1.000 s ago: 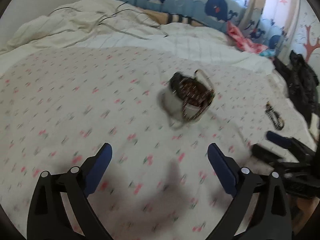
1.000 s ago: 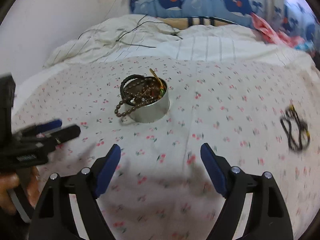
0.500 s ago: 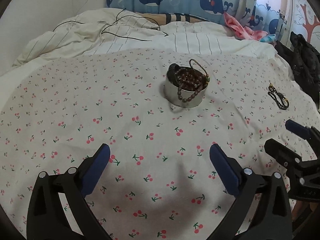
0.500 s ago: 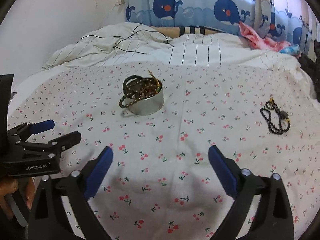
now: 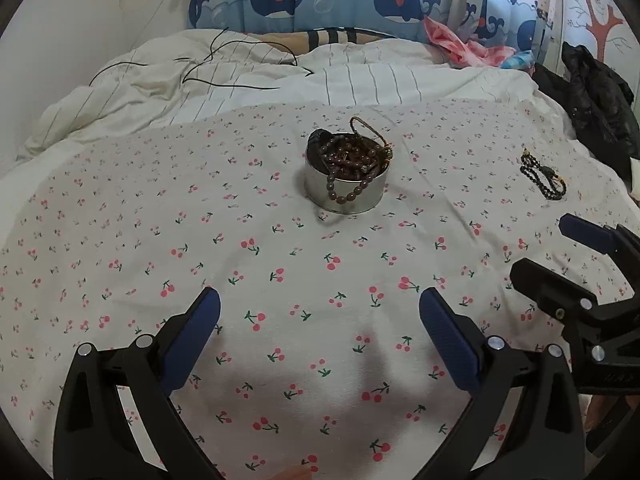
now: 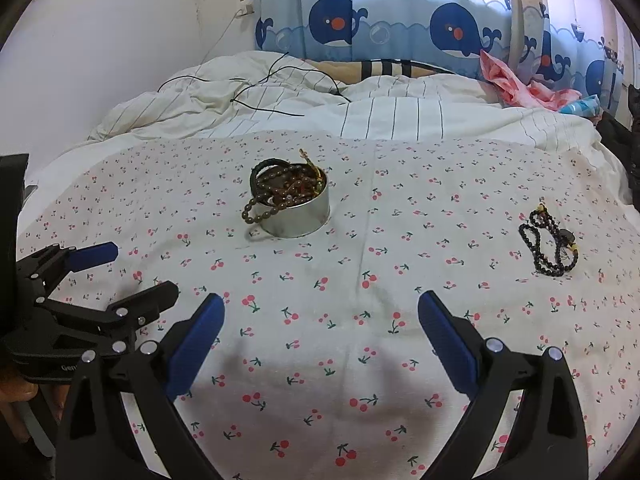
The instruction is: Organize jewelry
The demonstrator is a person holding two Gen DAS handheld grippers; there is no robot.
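A round metal tin (image 5: 352,200) stands mid-bed on the cherry-print sheet, heaped with brown bead strings (image 5: 352,160); one loop hangs over its front wall. The tin (image 6: 304,222) and its brown beads (image 6: 280,194) also show in the right wrist view. A black bead bracelet (image 6: 550,246) lies loose on the sheet to the right, also visible as the bracelet (image 5: 543,178) in the left wrist view. My left gripper (image 5: 319,304) hovers open and empty, well short of the tin. My right gripper (image 6: 320,304) is wide open too, nothing between its fingers.
Each gripper appears in the other's view: the right gripper (image 5: 544,246) at the right edge, the left gripper (image 6: 138,270) at the left edge. A rumpled striped duvet (image 6: 360,116) with black cables lies behind. Dark clothing (image 5: 600,100) sits at the bed's right side.
Both grippers have drawn back and slightly up from the tin, which now looks smaller. The right gripper's jaws have spread wider. The left view has rolled level and its blur has cleared.
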